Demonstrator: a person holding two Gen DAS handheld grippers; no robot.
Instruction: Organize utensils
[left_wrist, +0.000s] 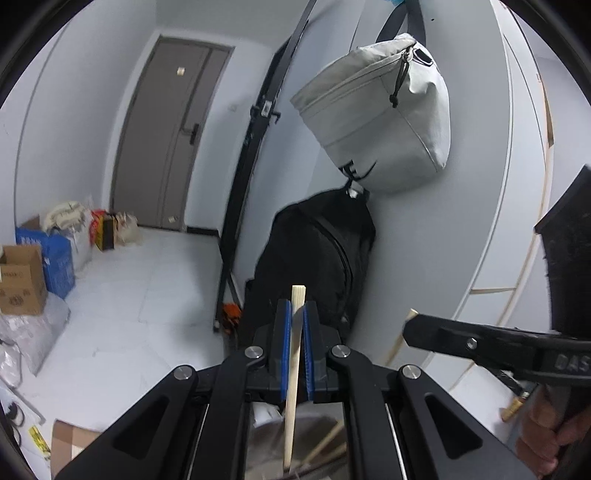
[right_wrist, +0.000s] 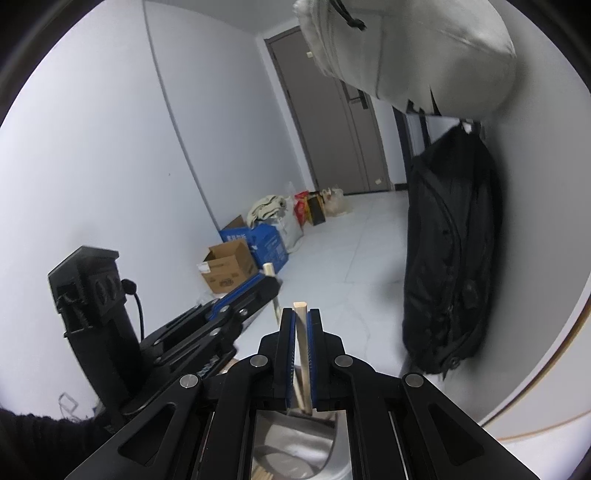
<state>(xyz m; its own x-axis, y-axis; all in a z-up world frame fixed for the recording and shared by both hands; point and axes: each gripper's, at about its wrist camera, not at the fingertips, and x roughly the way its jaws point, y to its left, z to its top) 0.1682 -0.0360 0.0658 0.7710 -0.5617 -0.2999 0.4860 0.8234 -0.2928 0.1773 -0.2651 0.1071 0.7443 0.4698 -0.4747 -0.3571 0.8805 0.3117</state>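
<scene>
Wooden chopstick (left_wrist: 292, 373) stands clamped in the left claw (left_wrist: 295, 314); the right claw (right_wrist: 300, 321) grips a second chopstick (right_wrist: 303, 354). A black backpack (left_wrist: 317, 258) hangs ahead, a grey bag (left_wrist: 380, 110) above it, cardboard boxes (right_wrist: 229, 266) far left of it. Below the claws, left of the backpack, sits a metal container (right_wrist: 295, 450).

Only one piece of lettering could be read: the raised letters "DAS", cut off by the picture's edge, were seen moulded on the black body of the right gripper (left_wrist: 412, 326) in the left wrist view. Print was noticed on the blue box (right_wrist: 264, 242) and on the cardboard box (right_wrist: 227, 267) on the floor, but it was too small and blurred to be made out.
</scene>
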